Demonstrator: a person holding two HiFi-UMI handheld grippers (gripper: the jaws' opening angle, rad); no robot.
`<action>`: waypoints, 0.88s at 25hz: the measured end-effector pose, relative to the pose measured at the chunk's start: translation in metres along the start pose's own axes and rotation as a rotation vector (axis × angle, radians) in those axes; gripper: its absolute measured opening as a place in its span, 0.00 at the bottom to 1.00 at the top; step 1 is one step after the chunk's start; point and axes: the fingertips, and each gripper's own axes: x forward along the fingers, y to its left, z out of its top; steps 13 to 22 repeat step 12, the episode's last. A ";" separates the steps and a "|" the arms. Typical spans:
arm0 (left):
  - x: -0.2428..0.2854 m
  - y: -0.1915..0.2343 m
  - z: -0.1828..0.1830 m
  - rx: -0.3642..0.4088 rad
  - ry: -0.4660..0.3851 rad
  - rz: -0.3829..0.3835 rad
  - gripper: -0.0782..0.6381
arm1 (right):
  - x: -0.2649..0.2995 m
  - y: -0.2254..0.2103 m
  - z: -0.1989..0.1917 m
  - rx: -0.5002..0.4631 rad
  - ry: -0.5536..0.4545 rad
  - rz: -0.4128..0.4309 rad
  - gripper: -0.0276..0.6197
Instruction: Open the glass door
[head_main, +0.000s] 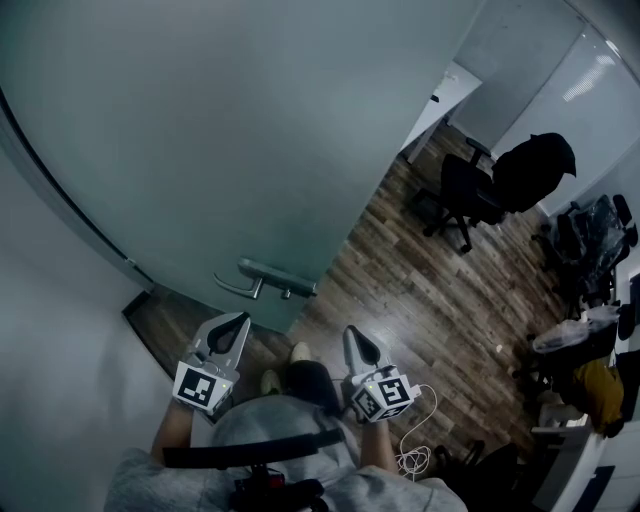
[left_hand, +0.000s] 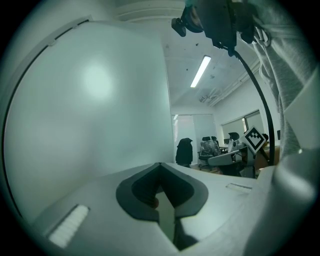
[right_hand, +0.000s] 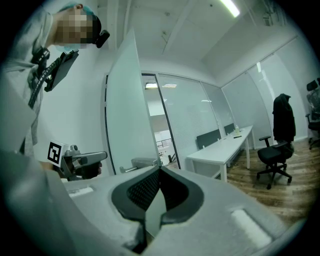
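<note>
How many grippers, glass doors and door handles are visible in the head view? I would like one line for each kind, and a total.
grippers: 2 (left gripper, right gripper)
glass door: 1
door handle: 1
total: 4

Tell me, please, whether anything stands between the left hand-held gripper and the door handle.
Nothing visible does: the handle sits just ahead of the left hand-held gripper, with open space between them.

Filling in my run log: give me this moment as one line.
glass door: standing ajar | left gripper: shut, empty, clear of handle | right gripper: shut, empty
</note>
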 end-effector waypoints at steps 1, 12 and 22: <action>0.000 0.000 0.000 0.002 0.000 -0.001 0.12 | 0.001 0.000 0.000 -0.001 0.000 0.000 0.05; 0.003 0.007 -0.001 0.021 -0.004 -0.002 0.12 | 0.009 0.004 0.001 -0.006 0.000 0.007 0.05; 0.003 0.007 -0.001 0.021 -0.004 -0.002 0.12 | 0.009 0.004 0.001 -0.006 0.000 0.007 0.05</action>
